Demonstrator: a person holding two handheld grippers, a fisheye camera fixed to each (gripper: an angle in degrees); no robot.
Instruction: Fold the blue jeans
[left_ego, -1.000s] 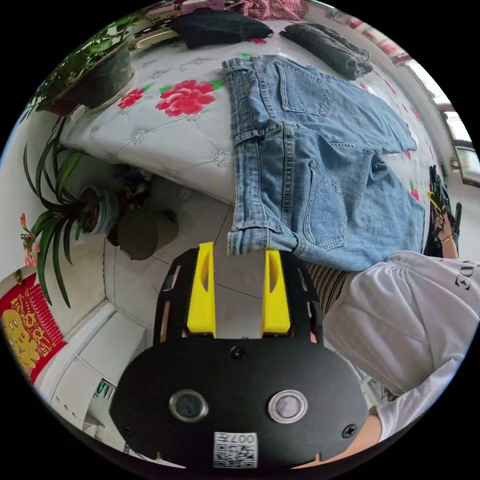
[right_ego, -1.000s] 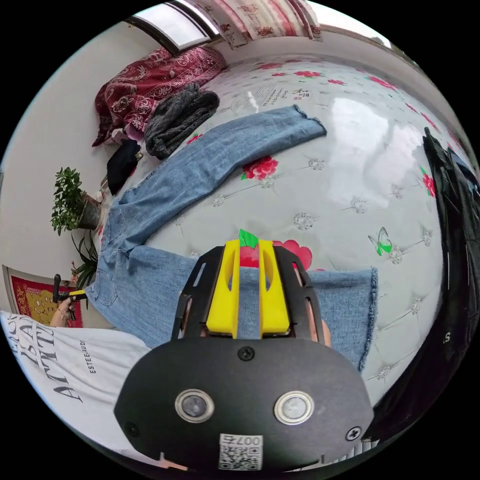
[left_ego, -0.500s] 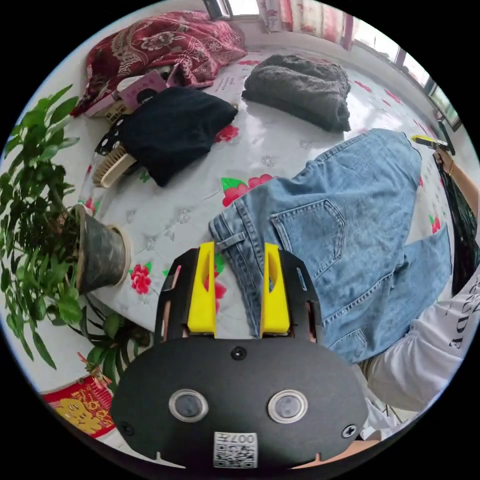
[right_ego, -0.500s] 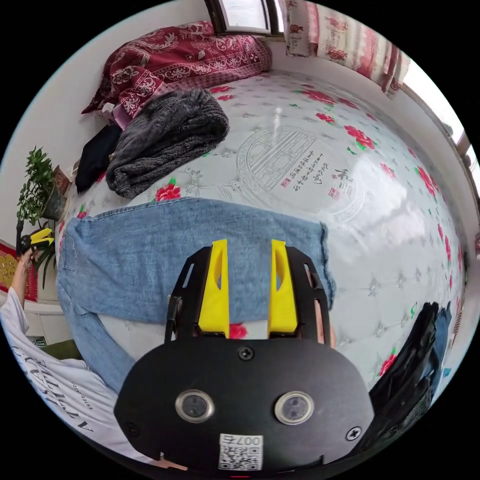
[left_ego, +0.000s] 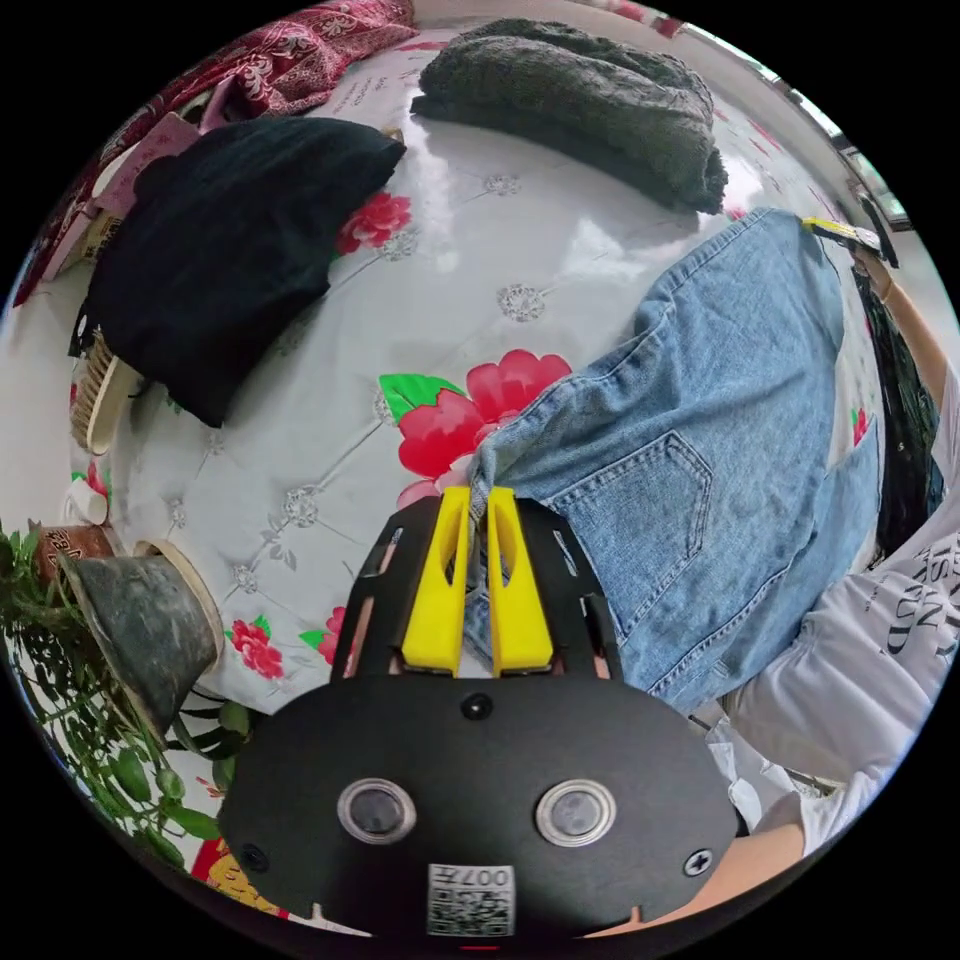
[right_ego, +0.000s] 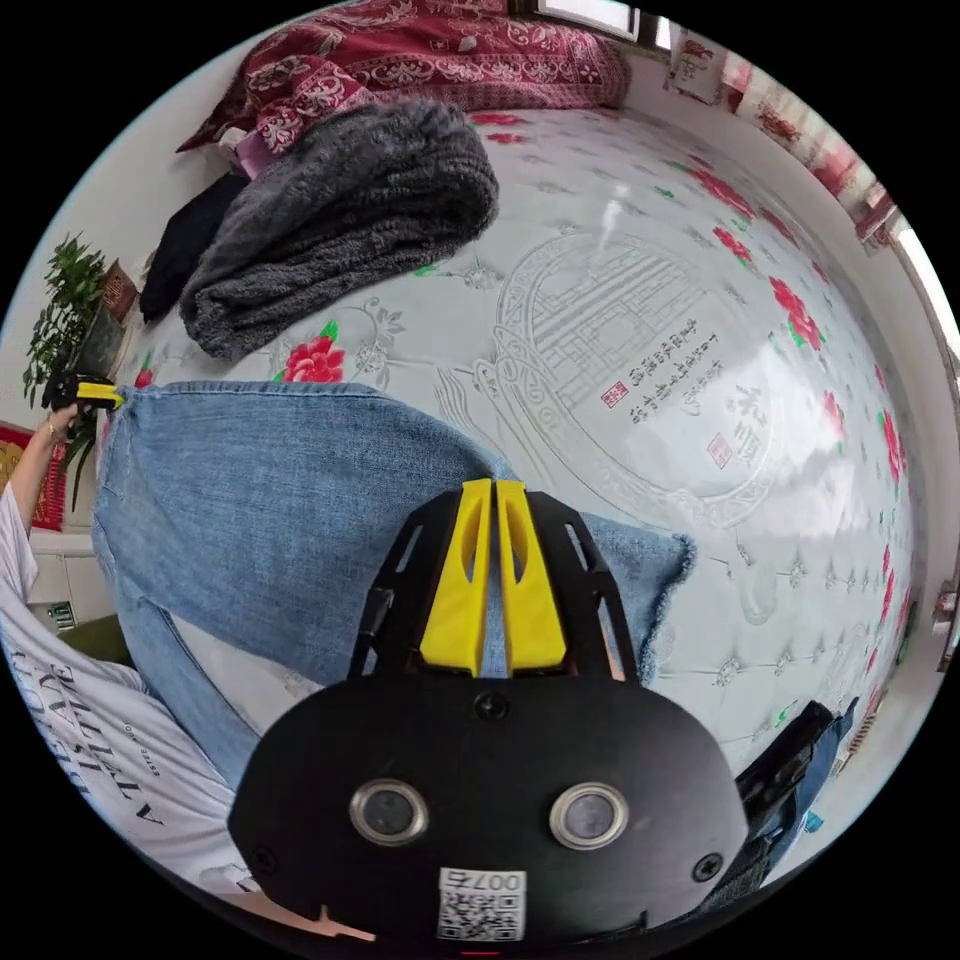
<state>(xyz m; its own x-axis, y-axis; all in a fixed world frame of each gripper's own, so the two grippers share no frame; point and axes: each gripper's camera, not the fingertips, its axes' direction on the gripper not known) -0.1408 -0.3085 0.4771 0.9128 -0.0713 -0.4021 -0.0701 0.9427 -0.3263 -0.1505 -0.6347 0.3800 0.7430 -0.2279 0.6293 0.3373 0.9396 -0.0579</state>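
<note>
Both pairs of yellow jaws are nearly closed on denim: the left gripper (left_ego: 478, 497) pinches the waistband corner of the blue jeans (left_ego: 700, 470), the right gripper (right_ego: 493, 490) a leg's edge near the frayed hem. The jeans lie on the flowered bed (right_ego: 640, 330). Lifting both ends evenly should keep the fold straight, clear of the grey knit (right_ego: 340, 220).
</note>
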